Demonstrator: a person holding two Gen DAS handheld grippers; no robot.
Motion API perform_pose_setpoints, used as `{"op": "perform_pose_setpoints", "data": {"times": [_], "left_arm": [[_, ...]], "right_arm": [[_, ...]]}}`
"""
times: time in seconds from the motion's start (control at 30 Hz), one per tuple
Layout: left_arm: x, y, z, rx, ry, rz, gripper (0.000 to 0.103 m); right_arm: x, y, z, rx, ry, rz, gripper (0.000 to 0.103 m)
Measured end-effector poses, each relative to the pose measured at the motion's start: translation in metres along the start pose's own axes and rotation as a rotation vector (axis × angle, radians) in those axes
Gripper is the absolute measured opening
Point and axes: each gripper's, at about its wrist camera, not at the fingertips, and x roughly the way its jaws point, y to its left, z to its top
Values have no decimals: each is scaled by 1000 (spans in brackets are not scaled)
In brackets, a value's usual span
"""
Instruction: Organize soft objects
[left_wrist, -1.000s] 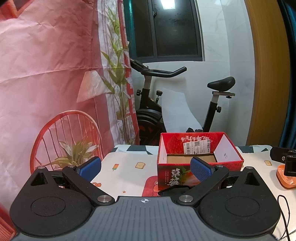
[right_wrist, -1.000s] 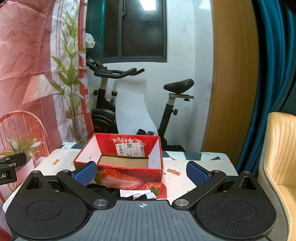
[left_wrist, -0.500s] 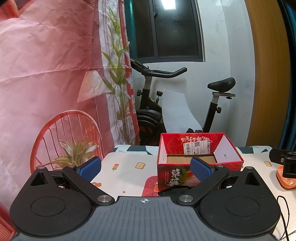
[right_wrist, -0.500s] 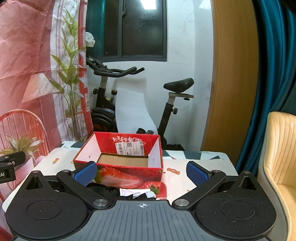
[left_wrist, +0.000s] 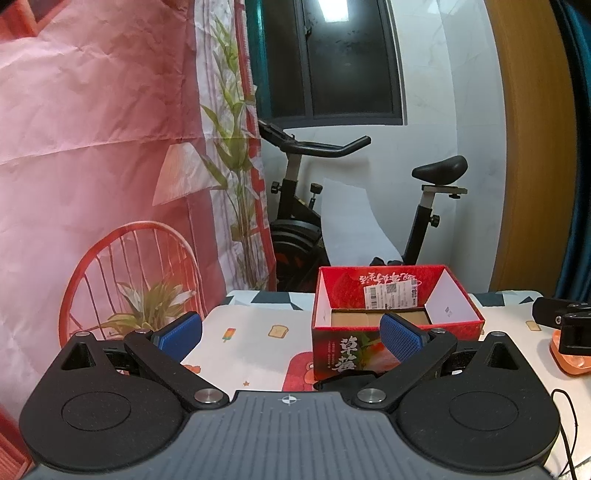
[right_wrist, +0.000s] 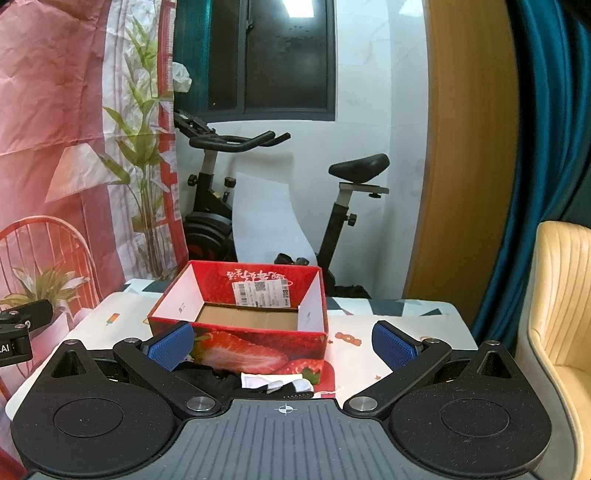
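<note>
An open red strawberry-print box (left_wrist: 397, 328) stands on the table, its brown floor bare; it also shows in the right wrist view (right_wrist: 240, 332). My left gripper (left_wrist: 290, 334) is open and empty, hovering left of and in front of the box. My right gripper (right_wrist: 282, 341) is open and empty, hovering in front of the box. Below it lies a black and white soft item (right_wrist: 273, 384), partly hidden by the gripper body. A dark edge of it (left_wrist: 343, 380) shows in the left wrist view.
The table has a patterned white cloth (left_wrist: 251, 339). An orange object (left_wrist: 569, 354) sits at the table's right under the other gripper. An exercise bike (right_wrist: 229, 206) stands behind the table, a pink backdrop (left_wrist: 92, 166) to the left, a cream chair (right_wrist: 557, 325) to the right.
The right gripper has risen slightly, so more of the box floor and the soft item shows. The left gripper has barely moved.
</note>
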Motion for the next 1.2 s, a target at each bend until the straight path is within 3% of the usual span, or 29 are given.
{"op": "perform_pose_setpoints", "data": {"times": [1.07,1.2], "left_arm": [[2,0,-3,-1,14,-17,103],[5,0,-6,-6,22,-39,103]], "right_arm": [[-2,5,1,-2,11,4,103],[0,6,-1,8,19,43,103]]}}
